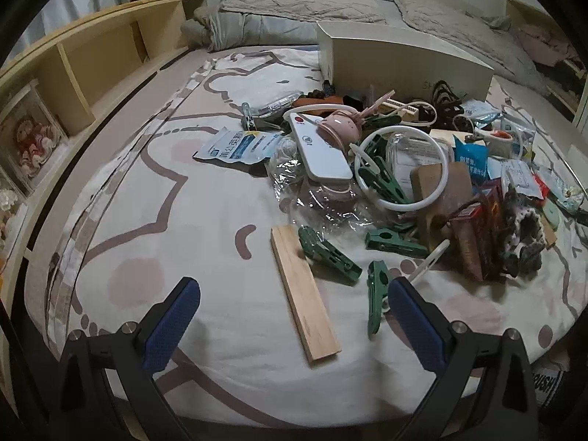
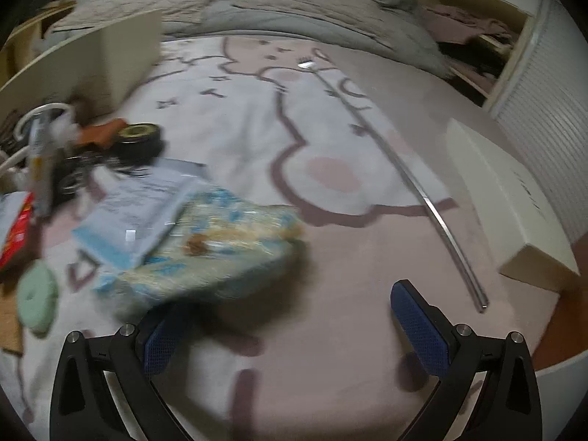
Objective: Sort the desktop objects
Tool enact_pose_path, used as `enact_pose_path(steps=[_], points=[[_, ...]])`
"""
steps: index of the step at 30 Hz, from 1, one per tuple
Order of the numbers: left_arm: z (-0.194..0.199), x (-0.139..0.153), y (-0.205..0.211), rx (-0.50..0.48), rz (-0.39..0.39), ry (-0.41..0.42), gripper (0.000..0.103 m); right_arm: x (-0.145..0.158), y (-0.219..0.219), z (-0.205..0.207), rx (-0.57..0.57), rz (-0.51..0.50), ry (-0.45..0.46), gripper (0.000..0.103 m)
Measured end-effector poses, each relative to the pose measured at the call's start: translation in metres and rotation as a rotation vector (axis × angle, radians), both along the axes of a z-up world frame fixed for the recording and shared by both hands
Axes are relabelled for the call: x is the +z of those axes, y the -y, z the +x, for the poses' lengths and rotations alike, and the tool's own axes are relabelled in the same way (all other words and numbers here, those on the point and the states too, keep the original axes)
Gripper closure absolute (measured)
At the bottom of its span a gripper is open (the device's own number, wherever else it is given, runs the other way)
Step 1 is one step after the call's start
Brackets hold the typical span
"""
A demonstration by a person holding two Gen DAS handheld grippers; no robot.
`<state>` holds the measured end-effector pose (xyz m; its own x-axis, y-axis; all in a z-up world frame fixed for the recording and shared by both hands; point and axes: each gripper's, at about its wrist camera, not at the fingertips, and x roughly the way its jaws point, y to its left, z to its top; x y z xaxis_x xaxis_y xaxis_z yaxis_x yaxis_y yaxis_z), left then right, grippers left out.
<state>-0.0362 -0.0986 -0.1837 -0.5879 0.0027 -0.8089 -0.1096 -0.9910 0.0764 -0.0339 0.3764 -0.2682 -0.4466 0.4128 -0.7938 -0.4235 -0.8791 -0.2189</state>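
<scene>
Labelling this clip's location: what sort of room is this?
Likely a bedroom: the clutter lies on a cartoon-print sheet, with a quilt bunched behind and a wooden shelf alongside.

This is a bedroom in a home. The things lie on a bed (image 1: 205, 220) with a cartoon-printed sheet. Behind it are a grey folded quilt (image 1: 279, 18) and pillows (image 1: 305, 2), and a wooden shelf (image 1: 92, 55) stands along the side.
</scene>
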Motion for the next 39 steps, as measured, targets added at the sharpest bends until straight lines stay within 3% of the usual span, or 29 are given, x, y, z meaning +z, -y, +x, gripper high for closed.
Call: enact_pose_path(steps=[3,9,21,27,33,39], points=[[0.001,-0.004,-0.001,-0.003,-0.008,0.018,0.0,-0.004,-0.005,0.002,0.001,-0.011,0.001,0.0],[0.0,-0.021,-0.003,-0.002,-0.102,0.072,0.0,-0.008,-0.009,0.005,-0.024,-0.048,-0.017,0.0],[-0.006,-0.026,0.01,0.059,-0.216,0.068,0.0,-0.01,-0.004,0.007,-0.049,-0.033,-0.022,0.0],[-0.013,-0.024,0.023,0.095,-0.256,0.059,0.0,-0.009,-0.011,0.007,-0.021,-0.087,0.003,0.0],[-0.02,-0.018,0.045,0.174,-0.278,0.057,0.0,-0.01,-0.008,0.006,-0.017,-0.081,0.013,0.0],[-0.032,-0.014,0.066,0.226,-0.297,0.038,0.0,-0.002,0.001,0.001,0.066,-0.006,0.047,0.0]])
